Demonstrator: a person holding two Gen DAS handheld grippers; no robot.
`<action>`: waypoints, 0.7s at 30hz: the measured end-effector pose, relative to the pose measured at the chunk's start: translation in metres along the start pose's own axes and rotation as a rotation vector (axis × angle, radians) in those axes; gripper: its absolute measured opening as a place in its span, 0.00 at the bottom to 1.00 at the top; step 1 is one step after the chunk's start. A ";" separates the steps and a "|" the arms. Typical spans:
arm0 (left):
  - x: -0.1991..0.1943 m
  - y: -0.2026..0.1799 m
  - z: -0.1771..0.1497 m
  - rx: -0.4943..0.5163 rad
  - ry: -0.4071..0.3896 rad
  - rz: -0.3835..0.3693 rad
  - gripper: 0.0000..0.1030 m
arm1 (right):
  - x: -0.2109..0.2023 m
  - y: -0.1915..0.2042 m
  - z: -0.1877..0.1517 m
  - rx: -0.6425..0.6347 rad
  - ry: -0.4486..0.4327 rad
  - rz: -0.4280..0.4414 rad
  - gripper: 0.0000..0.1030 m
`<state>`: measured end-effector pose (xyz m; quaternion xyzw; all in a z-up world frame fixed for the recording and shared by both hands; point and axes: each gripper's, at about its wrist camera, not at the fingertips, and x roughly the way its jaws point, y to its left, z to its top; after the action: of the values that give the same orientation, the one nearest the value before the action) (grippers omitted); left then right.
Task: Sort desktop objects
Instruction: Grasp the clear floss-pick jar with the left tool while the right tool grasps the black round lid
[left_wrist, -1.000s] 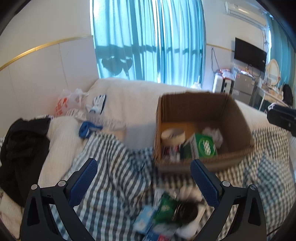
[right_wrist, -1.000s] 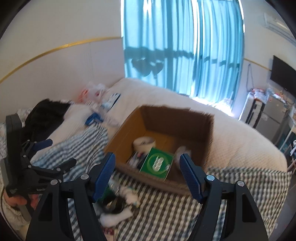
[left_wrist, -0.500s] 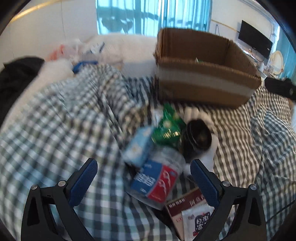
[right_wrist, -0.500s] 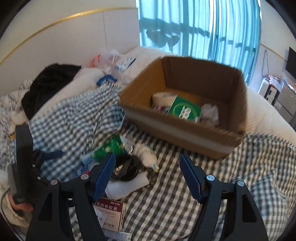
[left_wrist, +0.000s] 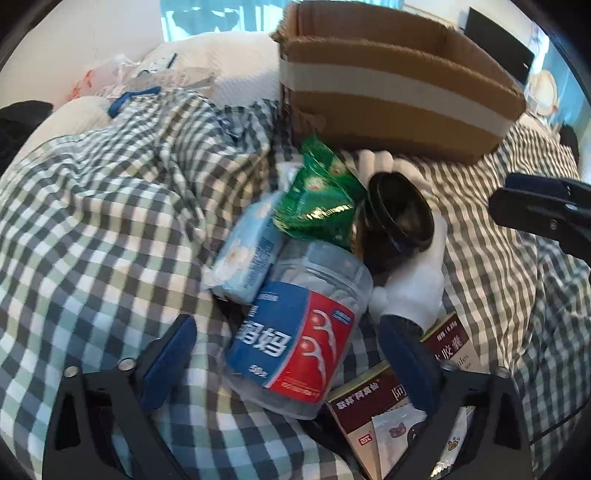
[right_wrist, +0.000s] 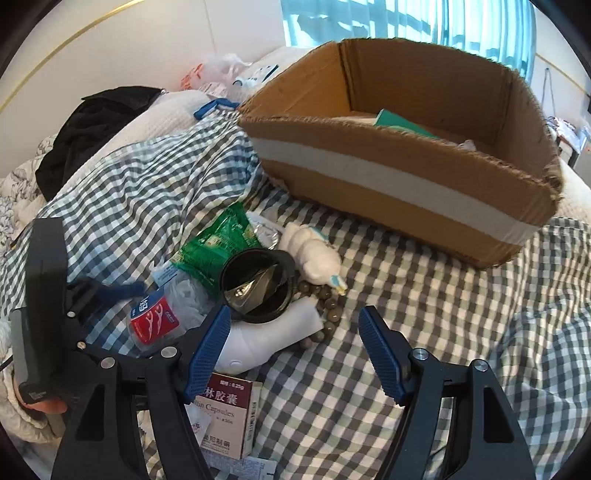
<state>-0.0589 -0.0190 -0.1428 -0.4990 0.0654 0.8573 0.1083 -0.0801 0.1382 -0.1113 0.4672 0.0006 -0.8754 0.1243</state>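
A pile of items lies on the checked blanket in front of a cardboard box (left_wrist: 388, 96) (right_wrist: 399, 184). My left gripper (left_wrist: 291, 354) is open, its fingers on either side of a clear floss-pick jar with a blue and red label (left_wrist: 299, 332) (right_wrist: 155, 317), not closed on it. Around the jar lie a light blue tissue pack (left_wrist: 247, 254), a green snack bag (left_wrist: 317, 199) (right_wrist: 218, 247), a black cup (left_wrist: 399, 214) (right_wrist: 258, 288), a white glove (left_wrist: 417, 291) and a dark red capsule box (left_wrist: 373, 410) (right_wrist: 225, 413). My right gripper (right_wrist: 295, 350) is open and empty, low over the blanket beside the cup.
A string of brown beads (right_wrist: 325, 306) and a small white plush toy (right_wrist: 314, 251) lie by the cup. The box holds a green carton (right_wrist: 399, 122). Black clothing (right_wrist: 96, 125) and plastic bags (right_wrist: 214, 70) lie on the white bedding at the back left.
Both grippers have dropped and moved forward toward the pile. The left gripper now straddles the floss-pick jar; the box has shifted to the top of both views.
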 end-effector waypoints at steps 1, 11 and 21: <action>0.004 -0.001 0.000 0.005 0.020 -0.020 0.78 | 0.003 0.002 0.000 -0.001 0.006 0.008 0.69; 0.001 0.008 0.005 -0.046 -0.018 -0.023 0.68 | 0.033 0.021 0.006 -0.010 0.046 0.059 0.70; -0.009 0.039 0.016 -0.198 -0.081 -0.035 0.65 | 0.066 0.023 0.015 0.012 0.080 0.035 0.74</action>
<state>-0.0775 -0.0540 -0.1266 -0.4731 -0.0325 0.8771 0.0761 -0.1224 0.1000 -0.1548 0.5024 -0.0080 -0.8537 0.1368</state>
